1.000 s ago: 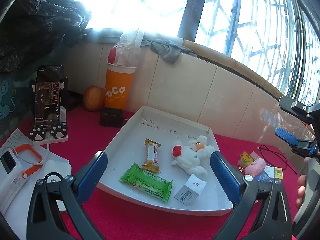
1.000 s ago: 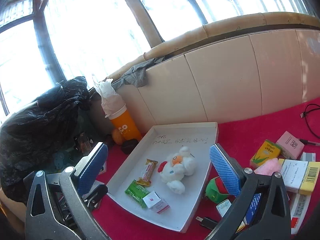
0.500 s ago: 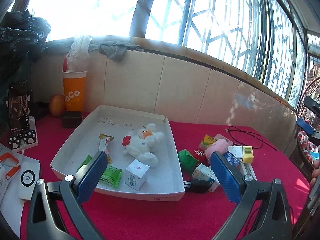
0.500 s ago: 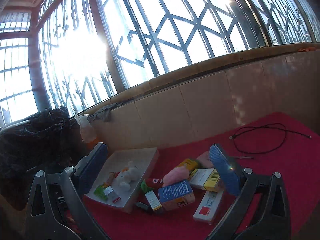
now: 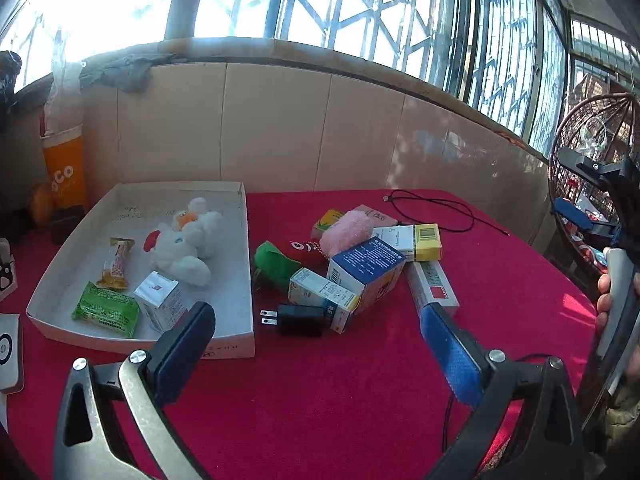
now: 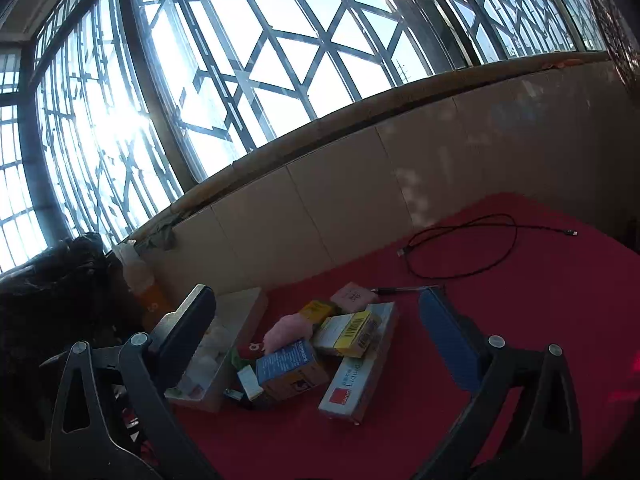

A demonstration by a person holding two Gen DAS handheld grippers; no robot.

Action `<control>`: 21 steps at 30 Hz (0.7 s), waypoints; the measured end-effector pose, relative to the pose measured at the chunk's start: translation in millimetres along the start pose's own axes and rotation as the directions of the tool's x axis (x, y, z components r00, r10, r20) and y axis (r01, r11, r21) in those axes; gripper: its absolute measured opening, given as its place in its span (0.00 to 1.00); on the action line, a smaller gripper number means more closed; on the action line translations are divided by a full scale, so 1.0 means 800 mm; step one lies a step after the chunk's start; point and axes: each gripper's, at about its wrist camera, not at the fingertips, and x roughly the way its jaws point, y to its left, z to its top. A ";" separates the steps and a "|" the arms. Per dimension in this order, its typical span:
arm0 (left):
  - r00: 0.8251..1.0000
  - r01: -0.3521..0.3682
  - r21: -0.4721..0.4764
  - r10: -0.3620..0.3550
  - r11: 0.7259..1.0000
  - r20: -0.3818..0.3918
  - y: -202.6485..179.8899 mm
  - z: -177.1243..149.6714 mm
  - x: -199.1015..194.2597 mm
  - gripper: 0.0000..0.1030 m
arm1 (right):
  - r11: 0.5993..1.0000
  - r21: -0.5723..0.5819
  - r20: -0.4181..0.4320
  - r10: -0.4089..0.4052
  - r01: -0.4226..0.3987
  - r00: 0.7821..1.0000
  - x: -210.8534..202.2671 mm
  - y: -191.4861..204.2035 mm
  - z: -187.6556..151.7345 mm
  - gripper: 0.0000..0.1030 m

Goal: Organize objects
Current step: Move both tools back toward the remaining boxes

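Note:
A white tray (image 5: 244,240) on the red cloth holds a white plush toy (image 5: 182,242), a snack bar (image 5: 116,264), a green packet (image 5: 106,314) and a small white box (image 5: 160,304). To its right lies a pile: a blue box (image 5: 366,270), a yellow-ended box (image 5: 416,242), a long white box (image 5: 434,284), a pink fluffy thing (image 5: 346,232), a green and red toy (image 5: 280,260) and a black plug (image 5: 298,318). My left gripper (image 5: 316,340) hangs open above the cloth near the pile, holding nothing. My right gripper (image 6: 316,332) is open and raised, with the blue box (image 6: 290,366) and the tray (image 6: 250,312) below it.
A black cable (image 5: 432,210) loops on the cloth behind the pile. An orange cup (image 5: 66,174) stands at the tiled wall on the left. A hand grips the other tool's handle (image 5: 616,292) at the right edge. A wicker chair (image 5: 588,152) stands beyond the table.
Both views have swung to the right, away from the tray and toward the pile of boxes. The right gripper has also risen and drawn back. Both stay open and nothing was picked up.

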 end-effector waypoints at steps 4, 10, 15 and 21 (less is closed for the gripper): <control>0.998 -0.006 0.062 0.009 0.998 -0.056 -0.021 -0.017 0.015 1.00 | 1.000 0.007 -0.008 0.003 -0.003 1.000 0.001 -0.002 -0.004 1.00; 0.999 0.000 0.054 0.003 0.999 -0.053 -0.019 -0.017 0.013 1.00 | 1.000 -0.005 -0.018 -0.014 0.014 1.000 0.004 -0.003 -0.007 1.00; 0.997 0.008 0.049 -0.005 0.999 -0.077 -0.015 -0.020 0.019 1.00 | 0.999 0.012 -0.107 -0.049 0.050 0.993 0.025 -0.015 -0.019 1.00; 0.996 0.020 0.056 -0.015 0.998 -0.093 -0.017 -0.023 0.027 1.00 | 0.994 -0.031 -0.283 -0.111 0.107 0.953 0.080 -0.027 -0.047 1.00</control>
